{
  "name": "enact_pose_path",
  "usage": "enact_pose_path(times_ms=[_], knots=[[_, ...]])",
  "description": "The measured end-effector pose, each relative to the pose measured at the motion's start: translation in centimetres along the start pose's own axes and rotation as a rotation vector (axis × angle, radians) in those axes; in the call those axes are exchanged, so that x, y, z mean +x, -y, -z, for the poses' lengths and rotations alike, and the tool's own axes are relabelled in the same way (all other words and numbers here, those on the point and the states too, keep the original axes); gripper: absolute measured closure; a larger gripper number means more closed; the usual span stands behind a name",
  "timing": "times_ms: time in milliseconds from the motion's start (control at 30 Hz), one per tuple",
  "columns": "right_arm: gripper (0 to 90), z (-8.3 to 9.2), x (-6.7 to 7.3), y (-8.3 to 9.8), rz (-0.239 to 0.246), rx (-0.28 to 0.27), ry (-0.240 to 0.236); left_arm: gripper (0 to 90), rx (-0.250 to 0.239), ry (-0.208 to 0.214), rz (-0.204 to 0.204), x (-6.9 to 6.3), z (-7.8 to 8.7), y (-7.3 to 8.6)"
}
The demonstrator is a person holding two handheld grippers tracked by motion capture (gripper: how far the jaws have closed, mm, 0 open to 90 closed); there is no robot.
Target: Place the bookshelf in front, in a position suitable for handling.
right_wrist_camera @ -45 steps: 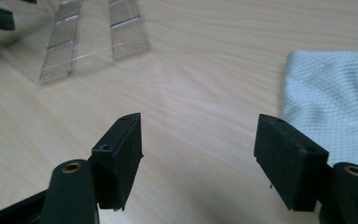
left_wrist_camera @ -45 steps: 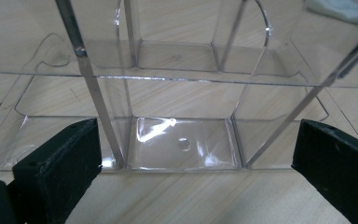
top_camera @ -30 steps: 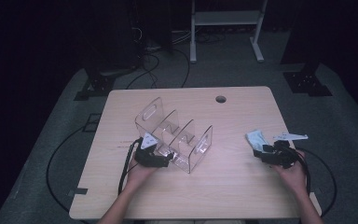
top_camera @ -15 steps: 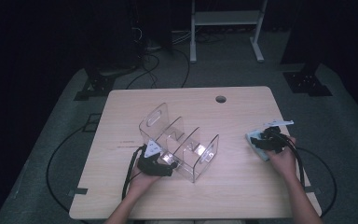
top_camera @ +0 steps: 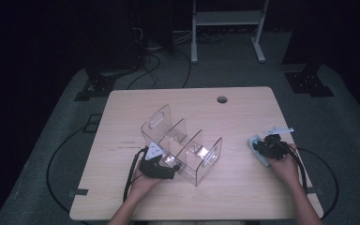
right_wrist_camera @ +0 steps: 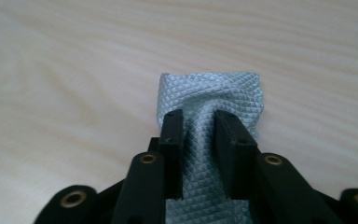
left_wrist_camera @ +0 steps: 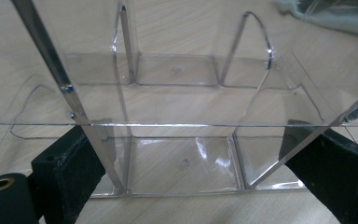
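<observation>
My right gripper [right_wrist_camera: 199, 128] sits low over the cloth [right_wrist_camera: 210, 95], a pale blue-grey piece with a fine diamond weave that lies on the table [right_wrist_camera: 65, 70]. Its jaws have just been closing and now stand narrow, with a fold of the cloth bunched up between them; the pads press in on that ridge from both sides, so I have the cloth pinched. The far end of the cloth spreads flat on the wood beyond the jaw tips.

From the high view I see the cloth [top_camera: 257, 149] near the right edge of the table [top_camera: 243, 197], with my right gripper [top_camera: 268, 146] on top of it and my right hand [top_camera: 285, 166] behind it.

My left gripper [top_camera: 166, 165] is at the near left end of the organizer [top_camera: 183, 140], a clear plastic box with upright dividers that stands near the middle of the table, well apart from the cloth. In the left gripper view the jaws stand wide, one black pad on each side of the organizer [left_wrist_camera: 177, 116], and both pads lie against its clear walls, so I read it as held across its width. Through the plastic I see three compartments in a row, and a scrap of the cloth [left_wrist_camera: 335, 16] shows at the top right corner, far off.
</observation>
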State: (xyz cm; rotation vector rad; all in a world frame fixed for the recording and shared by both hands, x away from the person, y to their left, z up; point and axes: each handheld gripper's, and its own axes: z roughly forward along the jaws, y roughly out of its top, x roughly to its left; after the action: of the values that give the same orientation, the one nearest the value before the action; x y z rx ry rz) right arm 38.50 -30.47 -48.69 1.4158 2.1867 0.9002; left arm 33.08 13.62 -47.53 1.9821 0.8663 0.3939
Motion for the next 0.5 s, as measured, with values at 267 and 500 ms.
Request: enact_pose_path(times_ms=[267, 500], knots=[[68.2, 1.2, 0.7, 0.9, -0.007, 0.030, -0.088, 5.9, -0.003, 0.005, 0.007, 0.0, -0.1, 0.0], [63.7, 1.1, 1.3, 0.8, 0.004, 0.039, -0.066, 5.9, -0.004, 0.003, 0.005, 0.0, -0.1, 0.0]])
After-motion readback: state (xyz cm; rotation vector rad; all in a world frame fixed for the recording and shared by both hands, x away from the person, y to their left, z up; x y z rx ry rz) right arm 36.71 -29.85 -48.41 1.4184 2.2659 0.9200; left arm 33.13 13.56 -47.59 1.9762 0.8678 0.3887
